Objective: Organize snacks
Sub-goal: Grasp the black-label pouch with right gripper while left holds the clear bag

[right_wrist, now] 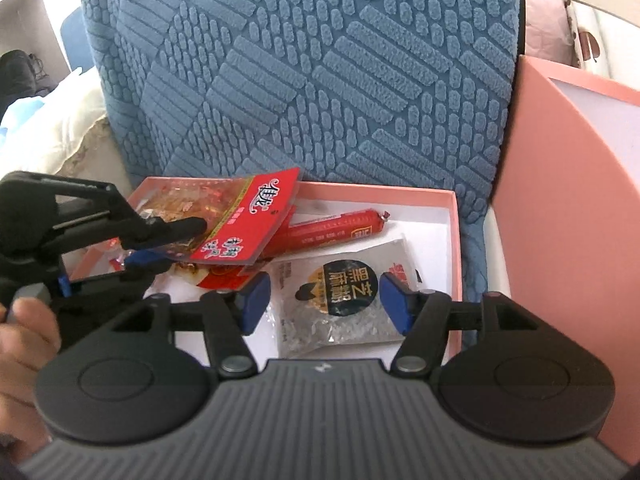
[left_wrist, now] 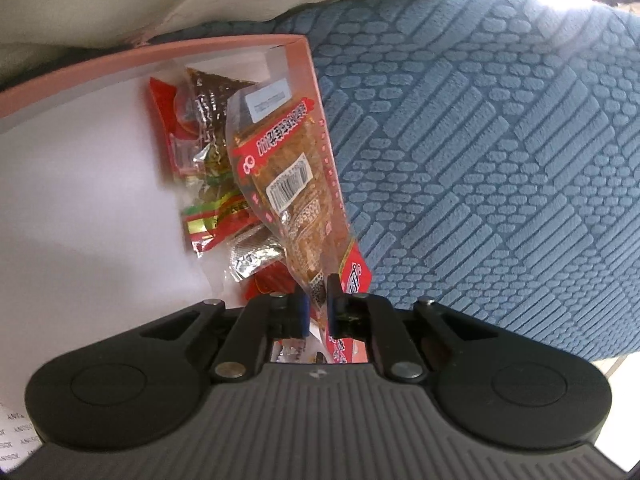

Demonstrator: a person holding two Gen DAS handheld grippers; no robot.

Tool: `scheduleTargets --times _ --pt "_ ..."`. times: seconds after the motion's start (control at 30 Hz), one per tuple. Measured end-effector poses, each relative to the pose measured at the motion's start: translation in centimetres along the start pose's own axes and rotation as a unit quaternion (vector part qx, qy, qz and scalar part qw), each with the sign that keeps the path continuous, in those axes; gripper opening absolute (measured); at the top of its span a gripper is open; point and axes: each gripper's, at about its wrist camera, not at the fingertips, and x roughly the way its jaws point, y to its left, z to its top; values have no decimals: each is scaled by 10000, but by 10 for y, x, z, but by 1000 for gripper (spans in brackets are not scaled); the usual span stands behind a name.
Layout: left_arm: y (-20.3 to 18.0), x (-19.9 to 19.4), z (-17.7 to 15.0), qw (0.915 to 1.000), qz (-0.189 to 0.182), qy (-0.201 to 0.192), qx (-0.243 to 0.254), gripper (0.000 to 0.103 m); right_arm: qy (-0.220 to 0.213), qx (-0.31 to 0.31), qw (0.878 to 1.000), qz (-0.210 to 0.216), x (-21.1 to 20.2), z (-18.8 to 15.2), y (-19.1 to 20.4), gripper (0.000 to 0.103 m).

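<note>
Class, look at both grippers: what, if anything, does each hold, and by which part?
Left gripper pinches the clear snack packet by its red header end. Right gripper is open, holding nothing.

L claw (left_wrist: 317, 304) pinching snack pkt (left_wrist: 280, 168)

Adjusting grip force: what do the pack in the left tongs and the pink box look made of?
Pack: thin glossy plastic film, seemingly; clear panels, shine, crinkles. Pink box: probably matte paperboard; flat walls, white inside, crisp folded corners.

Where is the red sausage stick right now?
In the right wrist view, the red sausage stick lies inside the pink box near its far wall, just beyond the black sesame packet.
</note>
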Motion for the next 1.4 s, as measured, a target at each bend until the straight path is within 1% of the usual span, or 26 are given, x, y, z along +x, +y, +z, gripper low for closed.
scheduleTargets --times 0.03,0.1,0.2,0.27,0.37,0.43,0.47,0.53,0.57,0.6,0.63,0.67,0.7,0.77,0.83,0.93,1.1,1.17,1.3,1.4 --pt "-1 -1 -1 10000 29 -7 48 9 29 -37 10000 -14 3 1 0 65" --pt "-1 -2 -2 9999 76 -21 102 9 79 -163 9998 -36 9 2 1 84" --pt "-2 -3 -3 9999 95 -26 143 9 130 -296 9993 -165 18 3 1 84" --pt "-3 -4 -4 9997 117 -32 213 9 188 -502 9982 -282 25 2 5 85" --pt "-10 -2 -8 9992 190 -75 350 8 234 -844 9957 -299 32 -3 13 93" --pt "-13 -2 -10 9987 220 -90 449 7 302 -921 9947 -356 34 -4 15 93" --pt "-14 -3 -12 9984 237 -100 511 7 431 -890 9945 -358 36 -2 15 93" --pt "-17 -4 -14 9976 263 -115 632 7 510 -857 9944 -360 38 0 15 90" --pt "-18 -5 -15 9973 271 -119 674 6 537 -838 9943 -376 38 1 15 85" --pt "-19 -5 -15 9970 276 -125 706 6 550 -820 9943 -408 35 3 13 77" --pt "-20 -7 -16 9967 275 -130 749 5 563 -820 9941 -435 34 4 13 74" --pt "-21 -9 -17 9964 270 -141 789 5 568 -773 9945 -431 30 5 11 68" --pt "-22 -11 -18 9961 265 -154 822 5 572 -754 9945 -452 27 5 11 53" --pt "-25 -15 -19 9953 273 -170 911 5 502 -829 9934 -607 20 6 10 43" --pt "-28 -18 -21 9938 299 -176 1058 5 532 -607 9956 -468 13 5 4 42" --pt "-33 -23 -27 9899 393 -249 1340 5 457 -589 9960 -485 1 1 3 41" --pt "-36 -33 -39 9794 630 -298 1898 5 299 -300 9980 -464 -21 -9 -2 42" --pt "-37 -39 -46 9767 641 -312 2025 5 199 -231 9985 -458 -35 -12 -3 42" --pt "-42 -52 -59 9710 535 -382 2298 5 -34 -396 9978 -537 -55 -13 4 42" --pt "-48 -64 -69 9649 560 -403 2533 5 -115 -605 9962 -616 -62 -15 11 42"
